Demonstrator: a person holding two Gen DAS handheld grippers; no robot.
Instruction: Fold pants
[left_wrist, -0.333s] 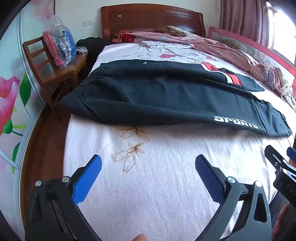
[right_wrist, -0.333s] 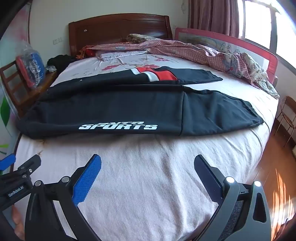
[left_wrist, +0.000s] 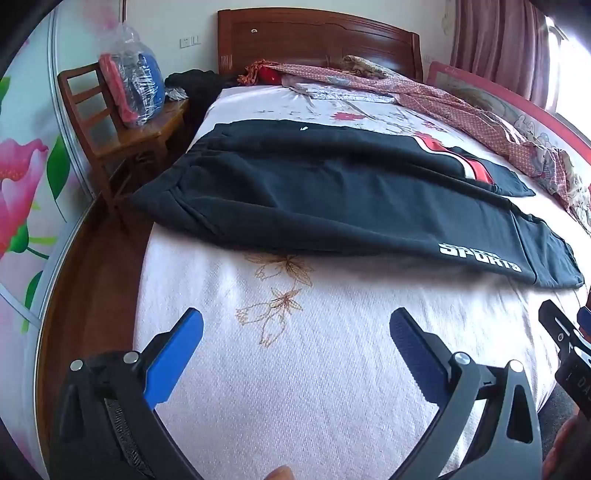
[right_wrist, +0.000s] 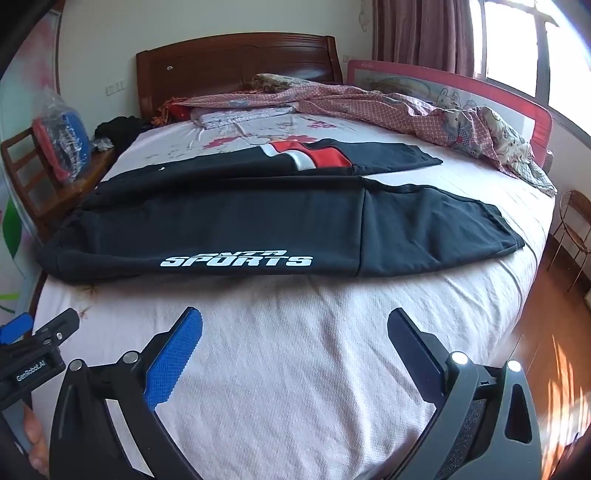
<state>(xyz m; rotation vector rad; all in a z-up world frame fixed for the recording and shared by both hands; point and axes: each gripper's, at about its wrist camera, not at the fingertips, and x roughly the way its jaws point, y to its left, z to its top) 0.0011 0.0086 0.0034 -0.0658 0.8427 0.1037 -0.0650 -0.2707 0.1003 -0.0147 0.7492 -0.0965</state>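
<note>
Black pants (right_wrist: 258, 221) flat across bed (right_wrist: 295, 369); both grippers spread, empty

Bright daylight from window (right_wrist: 517, 48), glare there; strong fisheye warping, dark corners.

Matt black cloth pants (right_wrist: 229, 221) lie on a rough-textured white woven bedspread (right_wrist: 295, 350); glossy reddish wooden headboard (right_wrist: 236, 62) at upper frame.
</note>
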